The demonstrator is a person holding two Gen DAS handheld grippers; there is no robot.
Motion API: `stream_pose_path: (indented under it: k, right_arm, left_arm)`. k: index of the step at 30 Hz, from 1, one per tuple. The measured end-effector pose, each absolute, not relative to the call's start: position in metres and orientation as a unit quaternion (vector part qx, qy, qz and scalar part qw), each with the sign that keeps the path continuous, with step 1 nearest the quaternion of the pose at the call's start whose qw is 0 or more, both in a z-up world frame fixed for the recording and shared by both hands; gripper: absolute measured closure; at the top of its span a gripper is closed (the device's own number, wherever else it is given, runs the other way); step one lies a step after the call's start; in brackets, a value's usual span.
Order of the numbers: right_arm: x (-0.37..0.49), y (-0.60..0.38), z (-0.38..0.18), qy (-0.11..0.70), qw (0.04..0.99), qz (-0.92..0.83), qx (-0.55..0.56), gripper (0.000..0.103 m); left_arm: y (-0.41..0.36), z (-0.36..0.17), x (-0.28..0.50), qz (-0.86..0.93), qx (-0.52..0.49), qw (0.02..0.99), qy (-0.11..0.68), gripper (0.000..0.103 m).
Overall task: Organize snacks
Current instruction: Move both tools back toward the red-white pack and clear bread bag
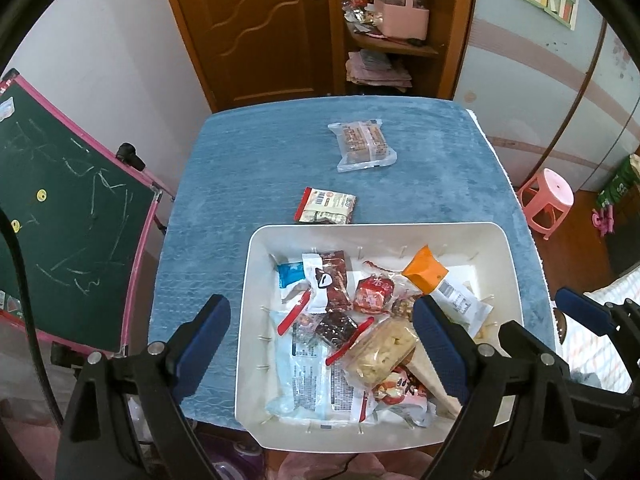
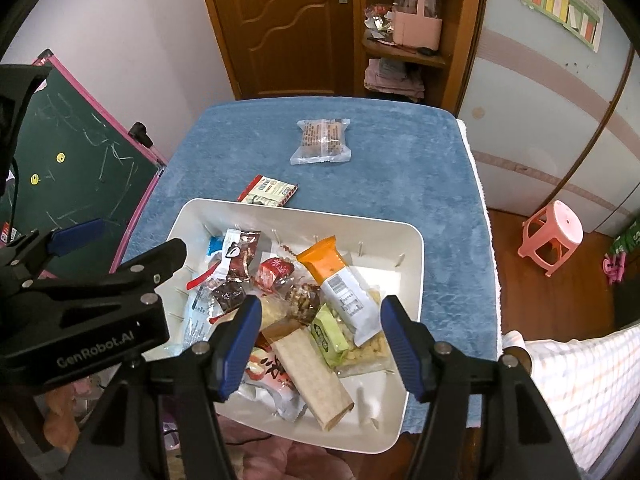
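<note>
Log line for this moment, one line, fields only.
left gripper: open, empty | right gripper: open, empty | white bin: holds snacks | outside: red-white packet, clear cake pack

Wooden door (image 1: 256, 28), pink stool (image 1: 546, 200) (chalkboard (image 1: 60, 216) left).

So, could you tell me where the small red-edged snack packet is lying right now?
The red-edged packet lies on the blue tablecloth, just beyond the white bin's far rim toward its left corner, nearer than the clear packet.

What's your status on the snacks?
Left hand-held gripper and right hand-held gripper open, empty, over white bin. Two packets left on cloth. Nothing blocking.
</note>
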State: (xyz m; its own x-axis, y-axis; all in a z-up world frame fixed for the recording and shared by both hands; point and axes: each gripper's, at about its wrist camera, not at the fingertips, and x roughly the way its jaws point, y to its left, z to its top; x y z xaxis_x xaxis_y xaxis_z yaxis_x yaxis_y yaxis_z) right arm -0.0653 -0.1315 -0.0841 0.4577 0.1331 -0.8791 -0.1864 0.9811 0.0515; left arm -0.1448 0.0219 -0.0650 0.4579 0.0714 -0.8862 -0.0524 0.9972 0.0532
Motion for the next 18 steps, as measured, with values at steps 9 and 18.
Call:
stream_pose_path:
  k: [9, 18]
  right_arm:
    - [-0.061, -0.126, -0.087, 0.513, 0.853, 0.096, -0.021, 0.04]
    - [-0.047, -0.117, -0.089, 0.514, 0.852, 0.098, -0.019, 0.04]
  left_arm:
    - [0.031, -0.068, -0.141, 0.049, 0.006, 0.85, 0.525, 0.011]
    - [0.046, -0.072, -0.132, 0.058, 0.003, 0.848, 0.526, 0.011]
